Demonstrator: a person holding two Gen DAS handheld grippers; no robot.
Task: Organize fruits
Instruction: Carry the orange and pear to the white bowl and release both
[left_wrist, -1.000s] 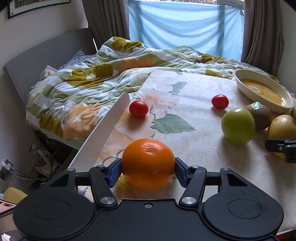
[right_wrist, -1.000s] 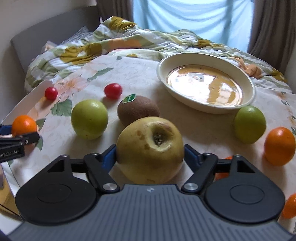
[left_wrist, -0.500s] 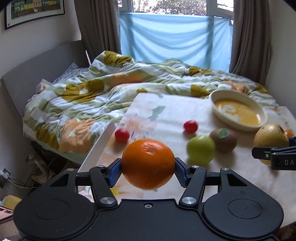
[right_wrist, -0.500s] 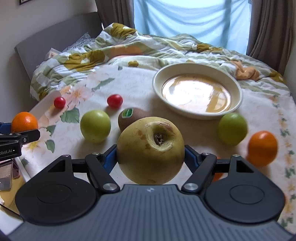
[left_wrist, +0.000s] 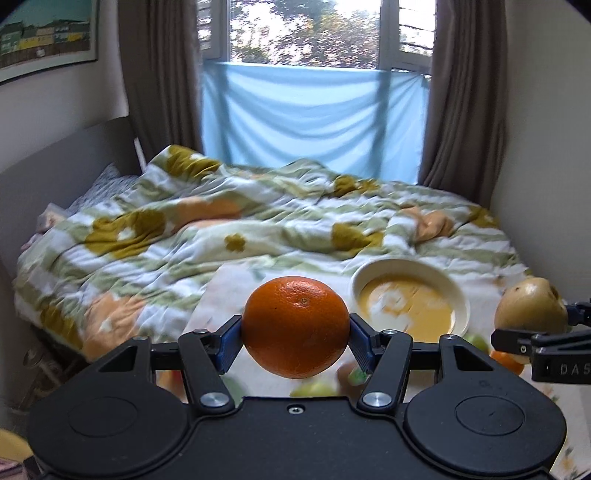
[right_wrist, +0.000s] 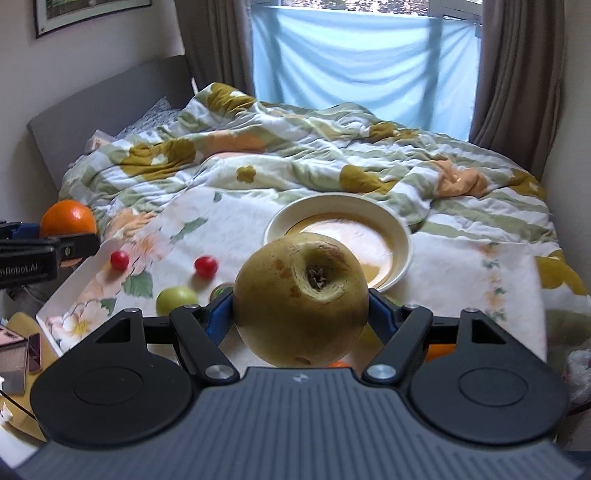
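My left gripper is shut on an orange and holds it high above the flowered table; it also shows at the left of the right wrist view. My right gripper is shut on a yellow-green pear, also raised; it shows at the right of the left wrist view. A cream bowl stands on the table ahead of both grippers. On the table lie two red tomatoes, a green apple and a kiwi, mostly hidden behind the pear.
The table has a flowered cloth and stands against a bed with a flowered quilt. More fruit lies under the right gripper, mostly hidden. A grey headboard is at left, a curtained window behind. Clutter lies low at left.
Both grippers have risen well above the table with their fruit still held. The table fruits now sit lower and smaller in both views.
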